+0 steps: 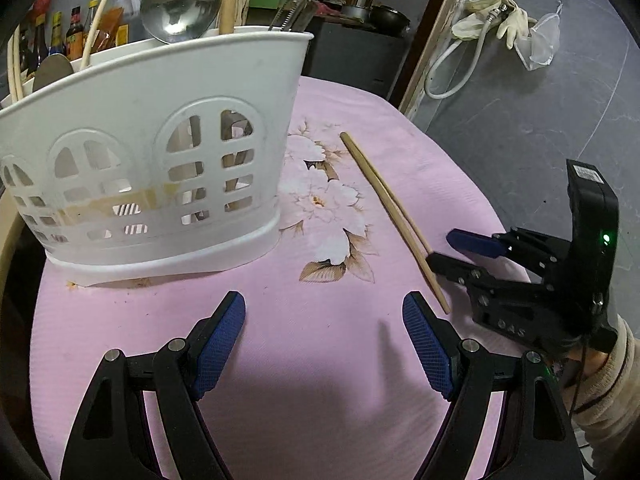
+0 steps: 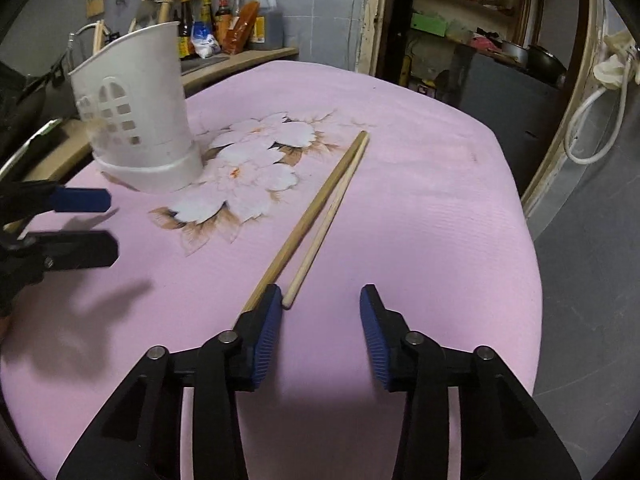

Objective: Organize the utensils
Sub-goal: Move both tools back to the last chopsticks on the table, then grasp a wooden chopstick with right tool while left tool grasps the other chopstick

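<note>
Both grippers empty. Left gripper spread wide over pink mat, near white utensil basket. Right gripper spread wide; left fingertip overlapped near ends of the chopsticks. Chopsticks lay on mat, right of basket.

Both grippers were black plastic with blue ribbed pads and silver round screws. The right gripper carried a green light, and a beige sleeve covered the wrist.
</note>
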A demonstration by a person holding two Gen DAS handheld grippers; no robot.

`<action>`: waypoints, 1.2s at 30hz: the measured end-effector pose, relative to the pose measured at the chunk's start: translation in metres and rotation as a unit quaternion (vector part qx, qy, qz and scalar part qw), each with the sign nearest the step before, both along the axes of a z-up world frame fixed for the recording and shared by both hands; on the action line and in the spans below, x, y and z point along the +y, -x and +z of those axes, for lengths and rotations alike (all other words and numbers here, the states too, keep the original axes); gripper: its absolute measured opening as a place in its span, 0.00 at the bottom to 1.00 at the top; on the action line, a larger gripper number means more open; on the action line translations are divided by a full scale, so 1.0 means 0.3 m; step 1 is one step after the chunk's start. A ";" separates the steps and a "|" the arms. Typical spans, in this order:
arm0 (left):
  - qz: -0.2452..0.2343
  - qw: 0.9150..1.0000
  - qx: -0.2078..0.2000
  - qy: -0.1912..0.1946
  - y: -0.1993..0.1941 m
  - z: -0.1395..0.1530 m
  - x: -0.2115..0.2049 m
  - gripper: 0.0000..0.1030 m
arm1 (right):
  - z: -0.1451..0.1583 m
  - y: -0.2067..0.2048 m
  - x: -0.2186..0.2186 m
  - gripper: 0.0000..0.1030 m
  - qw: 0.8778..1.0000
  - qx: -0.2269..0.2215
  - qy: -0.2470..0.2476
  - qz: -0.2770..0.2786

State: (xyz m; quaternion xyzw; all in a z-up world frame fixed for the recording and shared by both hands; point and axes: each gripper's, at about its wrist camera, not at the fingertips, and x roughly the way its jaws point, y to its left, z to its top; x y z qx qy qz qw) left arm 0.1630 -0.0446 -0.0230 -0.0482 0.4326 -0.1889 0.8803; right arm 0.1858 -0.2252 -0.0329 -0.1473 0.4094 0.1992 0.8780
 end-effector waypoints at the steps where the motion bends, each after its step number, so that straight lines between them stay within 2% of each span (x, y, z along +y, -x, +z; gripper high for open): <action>1: -0.002 1.000 0.001 0.001 -0.003 0.000 -0.005 0.73 | -0.001 -0.010 0.001 0.32 1.000 -0.001 0.003 -0.003; 2: -0.005 1.000 0.001 0.002 -0.001 0.004 -0.008 0.73 | -0.001 -0.021 -0.003 0.29 1.000 0.001 0.003 -0.005; 4: -0.011 1.000 0.000 0.001 -0.005 0.006 -0.026 0.73 | 0.005 -0.034 -0.013 0.16 1.000 -0.001 0.006 -0.008; 5: -0.016 1.000 -0.001 0.000 -0.007 0.008 -0.038 0.73 | 0.007 -0.041 -0.022 0.06 1.000 -0.004 0.011 -0.011; 8: -0.035 0.999 -0.004 -0.007 -0.018 0.013 -0.087 0.65 | 0.010 -0.057 -0.065 0.02 1.000 0.001 -0.004 -0.020; 13: -0.064 0.998 0.010 -0.012 -0.071 -0.001 -0.185 0.45 | 0.025 -0.016 -0.132 0.02 0.999 -0.012 -0.006 -0.031; 16: -0.066 0.997 0.024 -0.021 -0.127 -0.019 -0.233 0.35 | 0.034 0.021 -0.178 0.02 0.999 -0.014 -0.009 -0.044; 22: -0.027 0.999 0.039 -0.024 -0.252 -0.045 -0.256 0.28 | 0.053 0.098 -0.275 0.02 0.998 -0.007 -0.013 -0.065; 25: -0.013 0.999 0.041 -0.018 -0.296 -0.048 -0.249 0.26 | 0.056 0.089 -0.287 0.04 0.998 0.007 -0.021 -0.059; 36: -0.014 0.999 0.050 -0.008 -0.381 -0.047 -0.247 0.25 | 0.071 -0.178 -0.212 0.10 0.997 0.072 -0.014 -0.008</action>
